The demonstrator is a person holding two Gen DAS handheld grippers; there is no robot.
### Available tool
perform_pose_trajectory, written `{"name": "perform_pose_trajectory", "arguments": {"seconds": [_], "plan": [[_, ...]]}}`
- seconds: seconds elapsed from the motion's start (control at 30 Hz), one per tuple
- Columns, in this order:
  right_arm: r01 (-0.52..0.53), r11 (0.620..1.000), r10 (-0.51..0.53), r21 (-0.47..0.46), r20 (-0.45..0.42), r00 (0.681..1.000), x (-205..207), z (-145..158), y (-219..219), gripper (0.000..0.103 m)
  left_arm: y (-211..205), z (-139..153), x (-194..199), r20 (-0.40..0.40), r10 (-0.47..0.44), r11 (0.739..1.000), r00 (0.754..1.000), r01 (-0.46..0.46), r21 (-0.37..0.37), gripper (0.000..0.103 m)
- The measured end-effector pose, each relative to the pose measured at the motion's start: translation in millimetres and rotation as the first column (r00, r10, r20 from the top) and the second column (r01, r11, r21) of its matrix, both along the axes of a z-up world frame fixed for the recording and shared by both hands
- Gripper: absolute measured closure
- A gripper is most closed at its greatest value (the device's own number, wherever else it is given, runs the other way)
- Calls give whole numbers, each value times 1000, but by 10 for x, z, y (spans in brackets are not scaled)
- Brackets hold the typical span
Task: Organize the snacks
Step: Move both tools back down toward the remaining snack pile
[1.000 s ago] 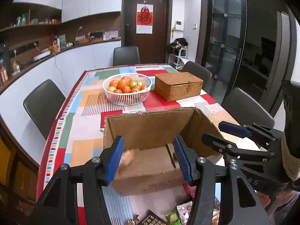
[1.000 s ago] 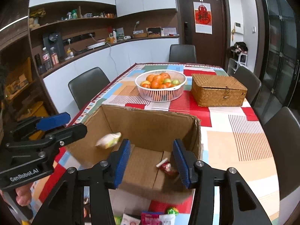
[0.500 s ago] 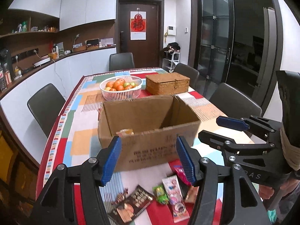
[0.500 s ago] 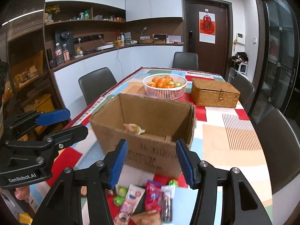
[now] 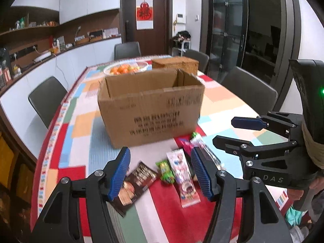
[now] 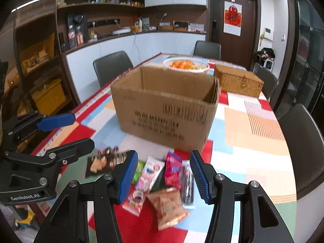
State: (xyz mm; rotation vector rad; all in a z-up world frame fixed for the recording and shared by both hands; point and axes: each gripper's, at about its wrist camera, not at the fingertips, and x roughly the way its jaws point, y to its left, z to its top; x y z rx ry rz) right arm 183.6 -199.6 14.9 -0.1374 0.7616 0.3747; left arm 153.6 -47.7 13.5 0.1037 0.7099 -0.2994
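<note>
Both hand-held grippers, left [image 5: 160,172] and right [image 6: 164,175], had drawn back from cardboard box [image 5: 149,109] toward the worktop's near edge; jaws spread wider, empty, above snack packets [image 6: 162,184].

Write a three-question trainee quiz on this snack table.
1. True or false: the cardboard box stands between the loose snack packets and the white fruit basket.
2. What does the left gripper hold? A) a green candy B) nothing C) the dark packet
3. Fill in: beside the fruit basket stands a closed ____ box.

Key: 1 true; 2 B, its jaws have just been opening above the packets, as have those of the right gripper; 3 wicker.
</note>
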Motion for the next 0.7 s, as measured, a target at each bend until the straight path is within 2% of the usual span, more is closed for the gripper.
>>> {"name": "perform_pose_trajectory", "arguments": {"seconds": [0.33, 0.57, 0.7], "plan": [[-19, 998, 10, -54, -158, 987, -89, -516, -82, 49, -73, -510, -83, -157, -33, 999, 987, 35, 6, 42], [-27, 998, 10, -61, -255, 967, -50, -849, -119, 49, -148, -826, -19, -278, -59, 998, 959, 53, -28, 42], [-27, 997, 6, -75, -267, 964, -6, -942, -149, 49, -203, -942, 62, -321, -79, 996, 944, 66, -52, 42]]}}
